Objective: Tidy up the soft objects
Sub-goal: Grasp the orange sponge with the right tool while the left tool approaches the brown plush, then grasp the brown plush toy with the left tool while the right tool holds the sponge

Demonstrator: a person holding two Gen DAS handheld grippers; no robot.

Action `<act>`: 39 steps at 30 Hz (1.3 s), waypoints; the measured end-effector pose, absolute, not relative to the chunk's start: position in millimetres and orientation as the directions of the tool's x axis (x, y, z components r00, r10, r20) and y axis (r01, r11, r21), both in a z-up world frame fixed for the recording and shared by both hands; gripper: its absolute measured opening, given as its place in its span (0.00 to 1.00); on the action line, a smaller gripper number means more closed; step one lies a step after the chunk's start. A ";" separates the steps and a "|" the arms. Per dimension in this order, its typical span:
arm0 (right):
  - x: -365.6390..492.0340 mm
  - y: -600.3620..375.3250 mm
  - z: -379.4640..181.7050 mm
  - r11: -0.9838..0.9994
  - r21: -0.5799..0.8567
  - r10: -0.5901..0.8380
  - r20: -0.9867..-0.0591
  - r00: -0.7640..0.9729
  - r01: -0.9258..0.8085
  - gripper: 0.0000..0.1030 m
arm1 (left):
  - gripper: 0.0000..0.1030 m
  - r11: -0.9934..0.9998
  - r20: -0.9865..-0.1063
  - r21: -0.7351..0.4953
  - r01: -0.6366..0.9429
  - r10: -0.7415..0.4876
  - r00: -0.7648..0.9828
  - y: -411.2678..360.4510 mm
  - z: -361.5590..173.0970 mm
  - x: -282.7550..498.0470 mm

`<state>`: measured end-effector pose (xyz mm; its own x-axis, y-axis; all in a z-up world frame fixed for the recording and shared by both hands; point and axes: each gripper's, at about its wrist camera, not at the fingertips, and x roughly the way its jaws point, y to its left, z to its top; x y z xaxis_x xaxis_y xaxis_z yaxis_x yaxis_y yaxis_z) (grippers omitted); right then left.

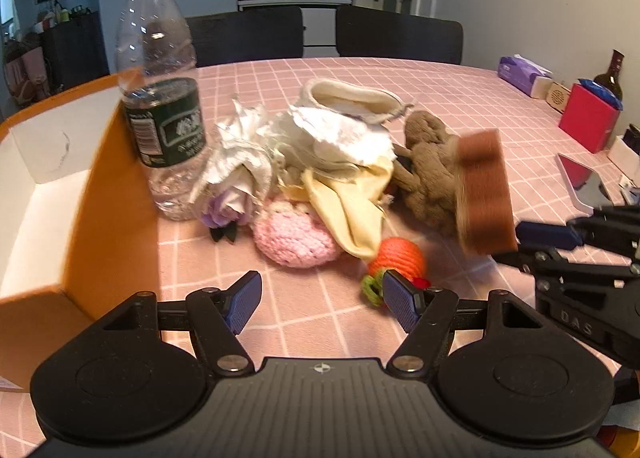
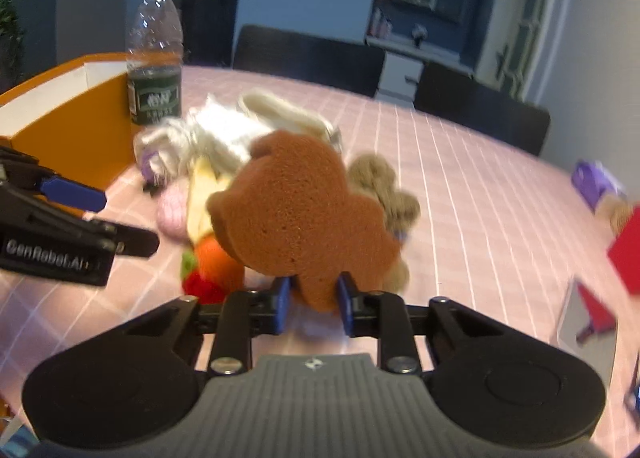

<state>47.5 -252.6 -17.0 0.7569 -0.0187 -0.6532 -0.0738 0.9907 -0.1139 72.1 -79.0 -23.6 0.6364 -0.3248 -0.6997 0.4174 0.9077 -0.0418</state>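
Note:
A brown, thick, animal-shaped sponge (image 2: 296, 210) stands upright above the pink checked table, and my right gripper (image 2: 314, 303) is shut on its lower edge. In the left wrist view the same sponge (image 1: 484, 194) hangs blurred at the right, in front of a brown plush toy (image 1: 428, 170). My left gripper (image 1: 322, 298) is open and holds nothing, low over the tablecloth just before the pile. The pile holds a pink knitted piece (image 1: 296, 238), a yellow cloth (image 1: 348, 198), crumpled white tissue (image 1: 340, 138), an orange yarn toy (image 1: 400, 258) and a purple fabric flower (image 1: 228, 206).
An orange box (image 1: 112, 198) with a white inside stands open at the left, a plastic water bottle (image 1: 160, 98) against its corner. At the right edge lie a purple tissue pack (image 1: 520, 74), a red box (image 1: 588, 122), a dark bottle (image 1: 612, 74) and a phone (image 1: 580, 178). Dark chairs (image 1: 248, 34) stand behind the table.

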 end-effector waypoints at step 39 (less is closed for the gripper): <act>40.2 -291.6 -35.0 0.997 -0.062 -0.073 -0.667 0.742 0.043 0.47 | 0.56 0.731 -0.726 -0.171 0.661 -0.547 0.417 -162.3 -13.4 81.7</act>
